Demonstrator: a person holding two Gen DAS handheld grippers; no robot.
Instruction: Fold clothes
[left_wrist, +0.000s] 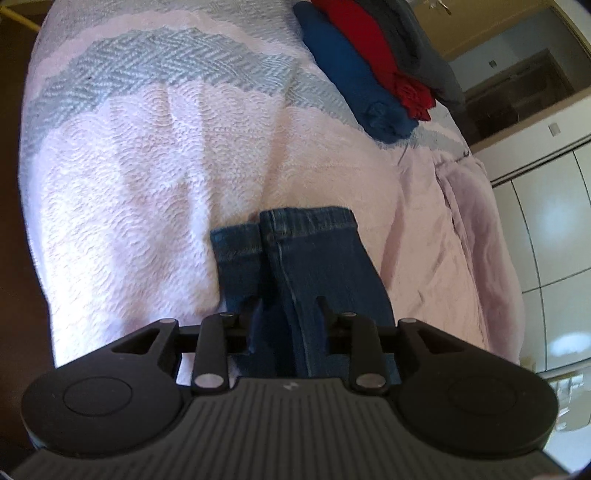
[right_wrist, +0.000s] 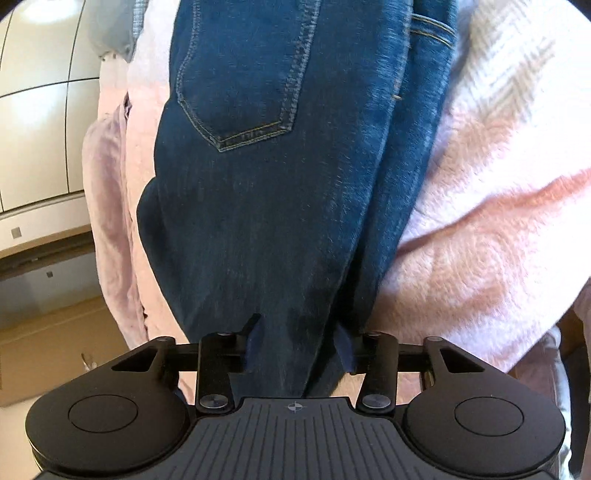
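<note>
Bedspread (left_wrist: 147, 177), pink with grey zigzag bands, fills both views and carries everything else. Far across it, well apart from the work, lies a row of already rolled or folded clothes: a blue piece (left_wrist: 351, 74), a red piece (left_wrist: 373, 48) beside it, and a grey one (left_wrist: 421, 48) behind. A pale wardrobe (left_wrist: 546, 221) stands past the edge of the bed.

The jeans (right_wrist: 277, 184) lie along the bedspread between the two tools, legs doubled side by side; the right wrist view shows the seat with its back pocket (right_wrist: 240, 85), the left wrist view shows the two hems (left_wrist: 295, 221) at the far end.

The left gripper (left_wrist: 286, 314) has denim running between its half-spread fingers, just above the hems; whether the pads actually press the cloth I cannot tell. The right gripper (right_wrist: 295, 328) sits at the thigh part, its fingers drawn in against both sides of a gathered bunch of denim, so it appears to be pinching it.

Judging by this, the step in hand is the lengthwise fold of the jeans. The next move seems to call for a firm hold at both ends, then bringing the hems over toward the waist while keeping the legs stacked and the cloth taut.
</note>
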